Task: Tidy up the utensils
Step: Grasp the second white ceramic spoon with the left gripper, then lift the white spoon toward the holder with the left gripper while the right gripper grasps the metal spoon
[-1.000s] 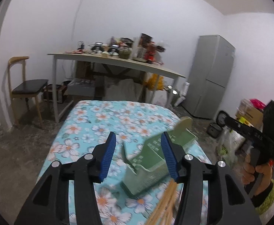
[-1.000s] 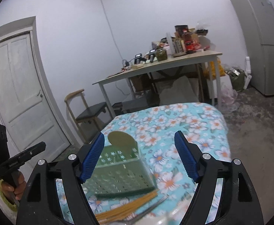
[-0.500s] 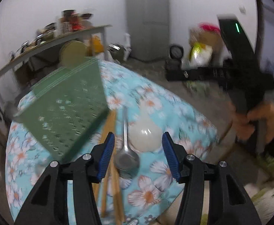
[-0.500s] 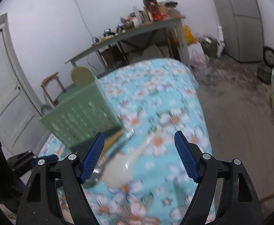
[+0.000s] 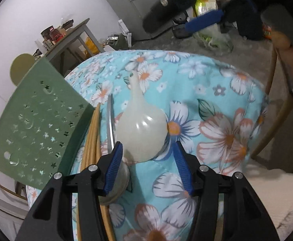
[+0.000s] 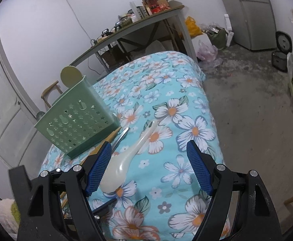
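Observation:
A white ceramic soup spoon [image 5: 141, 128] lies on the floral tablecloth [image 5: 216, 108], bowl toward me. My left gripper [image 5: 148, 166] is open just above its bowl, jaws either side. A metal spoon [image 5: 110, 128] and wooden chopsticks [image 5: 92, 138] lie left of it, beside a green perforated utensil holder [image 5: 38, 128]. In the right wrist view, my right gripper [image 6: 148, 168] is open over the cloth, with the white spoon [image 6: 126, 158] by its left finger, the metal spoon [image 6: 121, 136], chopsticks [image 6: 112, 136] and holder [image 6: 78, 120] beyond.
The table edge [image 6: 212, 120] drops to a concrete floor on the right. A long cluttered desk [image 6: 138, 24] and a grey fridge [image 6: 252, 14] stand at the back. A wooden chair [image 5: 276, 108] stands close on the right.
Both grippers have dropped toward the table and tilted down. The left one has closed in on the white spoon's bowl. Both remain open.

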Available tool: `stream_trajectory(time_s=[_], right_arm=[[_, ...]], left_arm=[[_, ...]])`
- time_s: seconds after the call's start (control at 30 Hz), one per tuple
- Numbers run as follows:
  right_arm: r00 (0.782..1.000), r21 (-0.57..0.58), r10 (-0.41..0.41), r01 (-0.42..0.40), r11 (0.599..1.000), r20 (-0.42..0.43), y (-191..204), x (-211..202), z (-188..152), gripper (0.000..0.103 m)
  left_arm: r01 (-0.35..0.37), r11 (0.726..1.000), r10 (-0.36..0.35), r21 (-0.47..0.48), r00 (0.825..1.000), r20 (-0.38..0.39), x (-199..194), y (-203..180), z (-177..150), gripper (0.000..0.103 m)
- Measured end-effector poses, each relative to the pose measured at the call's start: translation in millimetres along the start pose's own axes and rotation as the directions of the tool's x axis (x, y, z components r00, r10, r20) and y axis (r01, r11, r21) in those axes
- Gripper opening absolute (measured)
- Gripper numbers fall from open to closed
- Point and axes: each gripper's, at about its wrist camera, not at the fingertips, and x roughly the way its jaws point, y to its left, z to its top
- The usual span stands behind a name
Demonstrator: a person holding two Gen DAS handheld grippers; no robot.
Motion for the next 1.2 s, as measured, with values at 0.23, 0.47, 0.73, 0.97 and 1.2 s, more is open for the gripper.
stream_trajectory(time_s=[0.23, 0.47, 0.73, 0.97, 1.2], right_arm=[[1.0, 0.029, 0.004, -0.003, 1.0, -0.01, -9.7, 4.9, 0.1, 0.073], [1.0, 0.034, 0.007, -0.007, 0.999, -0.017, -12.0, 8.3, 0.5, 0.073], [1.0, 0.032, 0.004, -0.004, 0.999, -0.01, -10.6, 7.8, 3.0, 0.073], [1.0, 0.03, 0.001, -0.002, 1.0, 0.007, -8.0, 2.7, 4.4, 0.07], [1.0, 0.02, -0.004, 0.004, 1.0, 0.025, -4.9, -5.9, 4.1, 0.067]], left_arm=[[-0.092, 0.994, 0.088, 0.062, 0.994, 0.06, -2.4, -6.0, 5.2, 0.04], [-0.132, 0.991, 0.13, 0.035, 0.99, 0.044, 5.9, 6.3, 10.5, 0.032], [-0.141, 0.99, 0.14, 0.021, 0.989, 0.044, 12.1, 7.6, 11.2, 0.017], [-0.182, 0.982, 0.187, -0.057, 0.978, 0.09, -4.1, 23.8, 17.9, 0.004], [-0.183, 0.964, 0.207, -0.191, 0.972, 0.114, -23.3, 58.6, 22.7, 0.001]])
